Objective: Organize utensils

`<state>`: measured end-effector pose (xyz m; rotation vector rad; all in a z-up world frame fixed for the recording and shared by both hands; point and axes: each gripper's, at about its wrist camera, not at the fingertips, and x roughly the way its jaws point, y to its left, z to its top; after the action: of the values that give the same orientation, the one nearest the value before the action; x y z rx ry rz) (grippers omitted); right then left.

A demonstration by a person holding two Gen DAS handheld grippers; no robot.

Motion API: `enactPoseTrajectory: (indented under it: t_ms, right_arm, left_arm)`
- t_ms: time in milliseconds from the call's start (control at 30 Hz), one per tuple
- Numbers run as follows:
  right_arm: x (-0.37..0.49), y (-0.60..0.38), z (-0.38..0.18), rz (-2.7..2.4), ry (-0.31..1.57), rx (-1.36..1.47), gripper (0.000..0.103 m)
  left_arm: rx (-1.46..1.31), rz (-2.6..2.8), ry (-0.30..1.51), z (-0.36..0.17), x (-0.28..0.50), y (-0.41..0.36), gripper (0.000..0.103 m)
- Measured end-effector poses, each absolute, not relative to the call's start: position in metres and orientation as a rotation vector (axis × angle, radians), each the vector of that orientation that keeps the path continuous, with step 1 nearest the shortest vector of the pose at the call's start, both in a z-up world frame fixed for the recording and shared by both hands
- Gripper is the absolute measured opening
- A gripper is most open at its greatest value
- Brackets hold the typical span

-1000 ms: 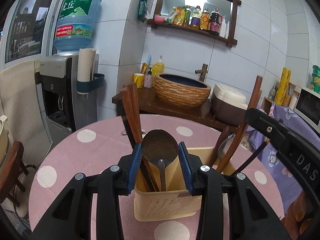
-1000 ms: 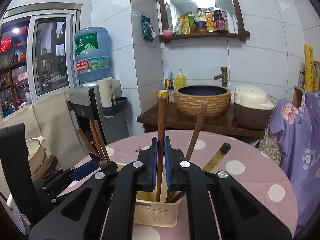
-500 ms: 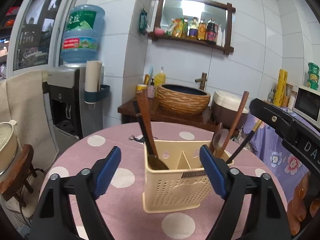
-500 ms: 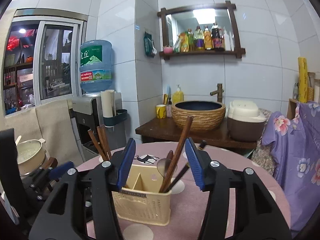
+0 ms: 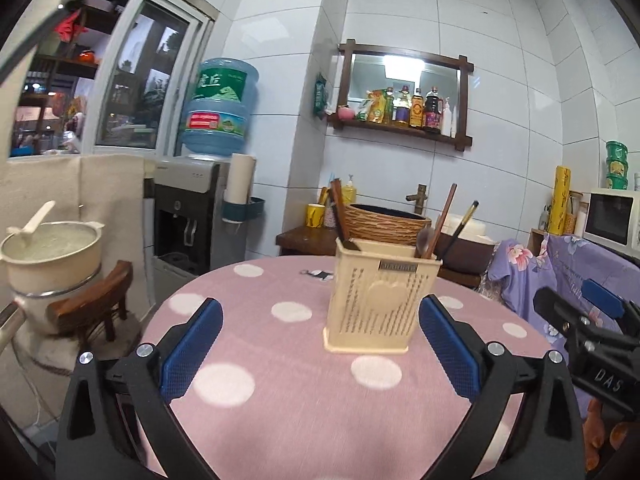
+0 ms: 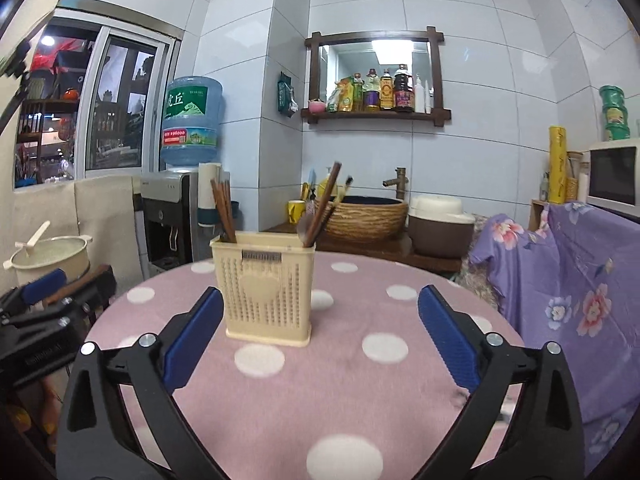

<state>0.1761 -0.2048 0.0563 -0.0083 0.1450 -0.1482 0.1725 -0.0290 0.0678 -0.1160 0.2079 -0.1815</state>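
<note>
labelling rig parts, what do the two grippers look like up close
Both the left gripper and right gripper have matte black plastic arms with silver screws and triangular cutouts, tipped by textured blue pads. The right one's body shows white "DAS" lettering. No cables or sleeves show.

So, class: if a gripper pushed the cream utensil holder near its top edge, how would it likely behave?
The utensil holder looks like thin perforated plastic, so it is probably light and may slide on the pink tablecloth. It stands tall on a narrow base, and the chopsticks rise well above its rim, so a high push could well tip it.
</note>
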Motion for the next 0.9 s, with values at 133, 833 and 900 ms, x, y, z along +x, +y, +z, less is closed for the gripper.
enactPoseTrajectory:
  t_ms: [133,833,900]
  right_arm:
    - [0.133,-0.195,0.015,-0.182,0.153,-0.023,0.097]
    - [-0.019,-0.154,-0.035,-0.251,0.053,-0.127,0.097]
    - [-0.021,-0.156,-0.035,-0.248,0.062,-0.113,0.097]
  left_arm:
    - [-0.127,-0.146,0.226,0.045,0.129,-0.016,0.097]
    - [-0.114,-0.077,0.136,-0.001,-0.004,0.007,0.098]
    - [-0.114,-0.070,0.131,-0.001,-0.008,0.007,0.098]
